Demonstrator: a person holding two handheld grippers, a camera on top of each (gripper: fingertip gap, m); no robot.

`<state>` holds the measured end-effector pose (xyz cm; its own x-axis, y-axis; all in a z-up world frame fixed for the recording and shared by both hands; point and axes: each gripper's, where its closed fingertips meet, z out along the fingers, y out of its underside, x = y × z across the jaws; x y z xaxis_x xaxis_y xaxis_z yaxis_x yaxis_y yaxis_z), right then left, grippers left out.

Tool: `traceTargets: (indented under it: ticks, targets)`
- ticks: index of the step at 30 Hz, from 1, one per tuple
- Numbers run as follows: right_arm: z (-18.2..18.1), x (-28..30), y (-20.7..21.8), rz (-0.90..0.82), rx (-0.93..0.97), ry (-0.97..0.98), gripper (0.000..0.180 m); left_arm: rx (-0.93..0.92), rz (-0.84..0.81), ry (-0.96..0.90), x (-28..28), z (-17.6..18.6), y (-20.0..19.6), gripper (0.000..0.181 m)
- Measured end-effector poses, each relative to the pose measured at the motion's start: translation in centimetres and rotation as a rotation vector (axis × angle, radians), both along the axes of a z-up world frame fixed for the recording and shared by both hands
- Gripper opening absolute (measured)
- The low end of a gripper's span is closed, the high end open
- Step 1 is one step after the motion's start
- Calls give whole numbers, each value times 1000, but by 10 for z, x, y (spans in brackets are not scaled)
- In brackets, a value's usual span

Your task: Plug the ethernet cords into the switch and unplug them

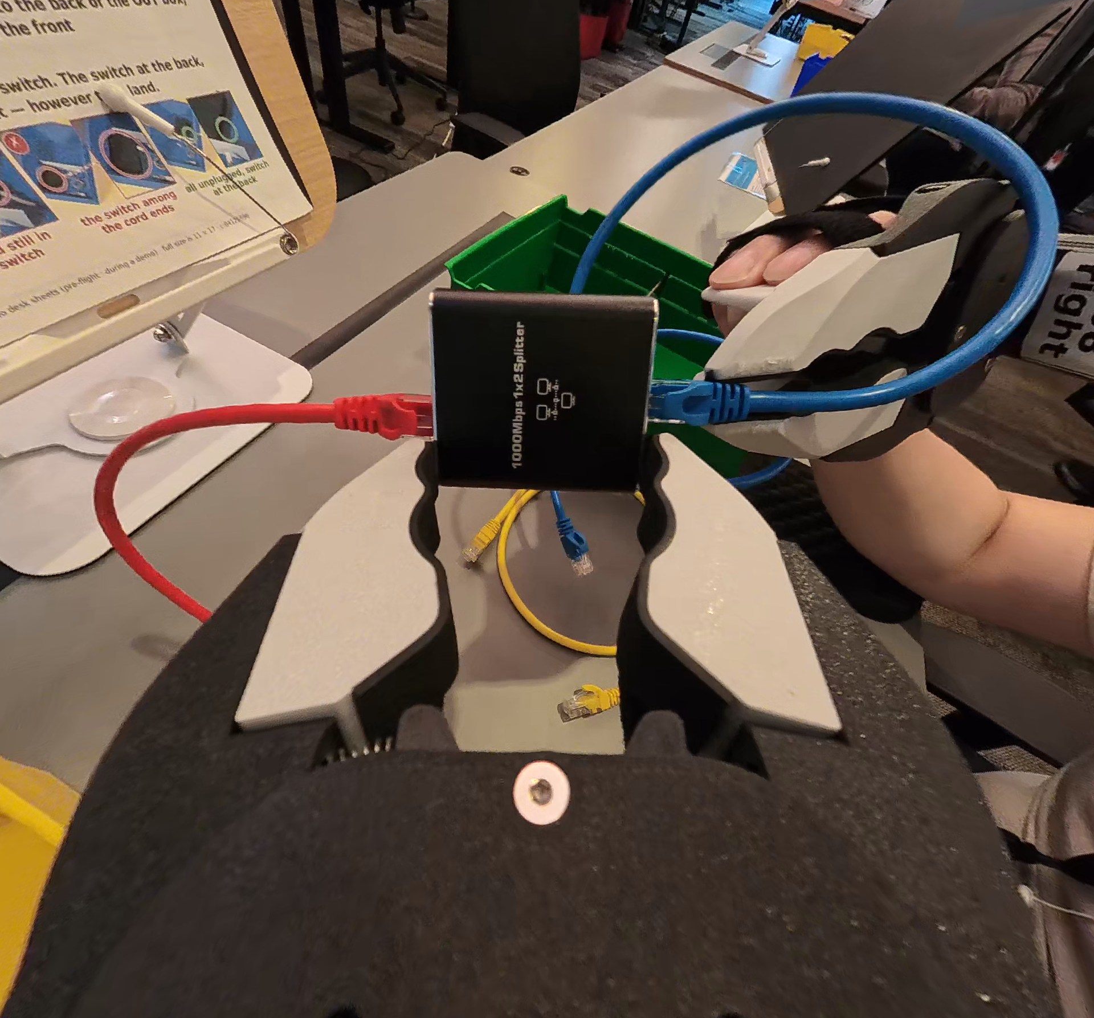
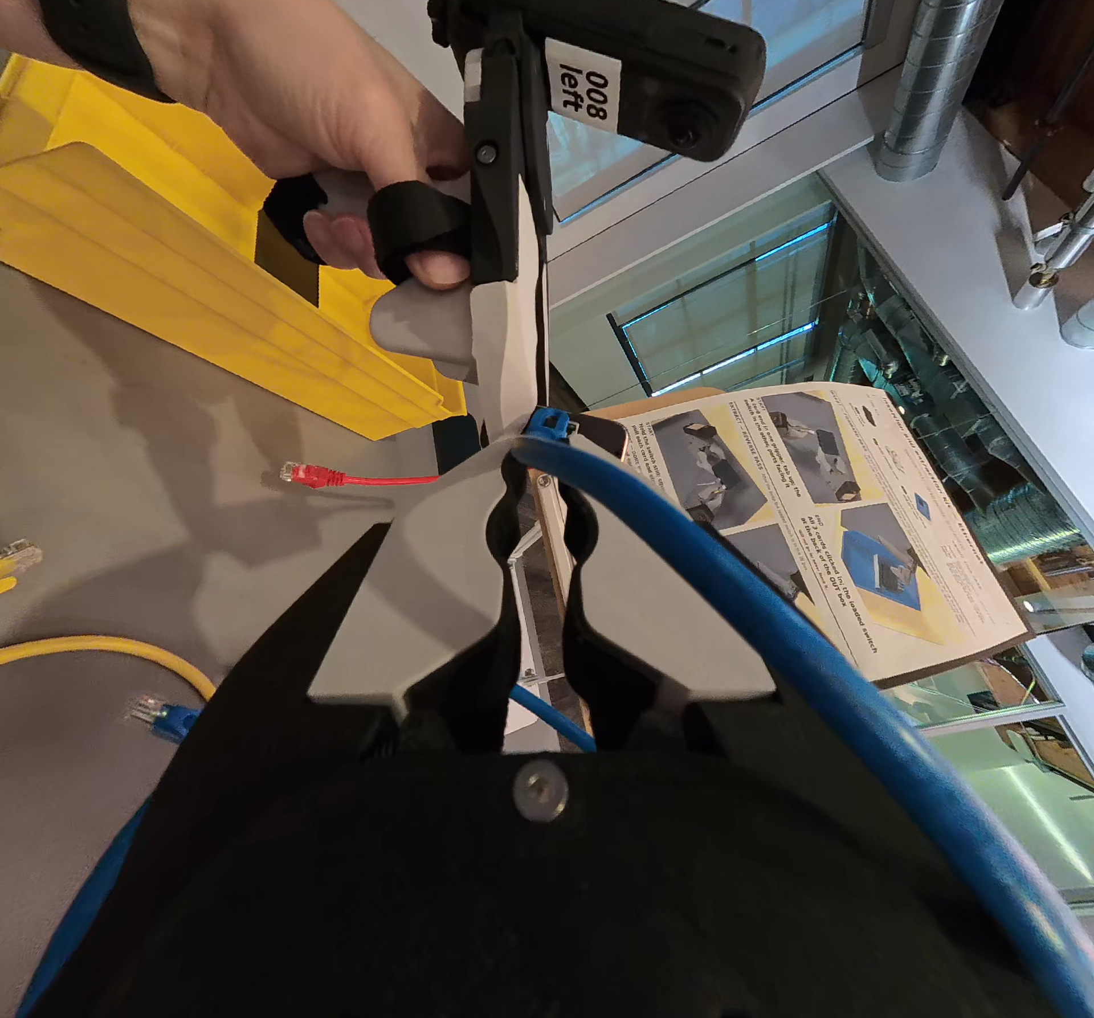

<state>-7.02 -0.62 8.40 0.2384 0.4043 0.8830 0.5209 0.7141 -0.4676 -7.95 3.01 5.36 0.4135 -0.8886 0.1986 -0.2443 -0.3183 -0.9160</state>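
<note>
Two tools are engaged above the grey counter [image 1: 367, 255]: the black switch [image 1: 541, 392] is clamped in the left tool [image 1: 540, 477], while the blue cord's plug [image 1: 695, 402], at the switch's side, is pinched by the right tool [image 1: 704, 398]; a red cord [image 1: 248, 418] is plugged opposite.

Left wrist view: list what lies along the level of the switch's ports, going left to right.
Red cord → its red plug, seated in the switch's left side → black switch, held in the left gripper → blue plug at the switch's right side → right gripper, jaws shut on that plug → blue cord looping away.
</note>
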Motion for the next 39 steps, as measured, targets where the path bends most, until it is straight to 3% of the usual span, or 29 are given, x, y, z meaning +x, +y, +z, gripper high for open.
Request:
traceTargets:
  ticks: [8, 12, 29, 39]
  targets:
    - [-2, 2, 3, -8, -42, 3, 12, -1, 22, 4, 0, -1, 3, 66]
    - [2, 4, 9, -47, -101, 48, 12, -74, 26, -93, 3, 3, 8, 66]
    - [11, -5, 15, -77, -227, 234, 13, 46, 121, -71, -10, 16, 15, 65]
    - [27, -3, 6, -125, -94, 271, 13, 197, 145, -91, -9, 37, 6, 66]
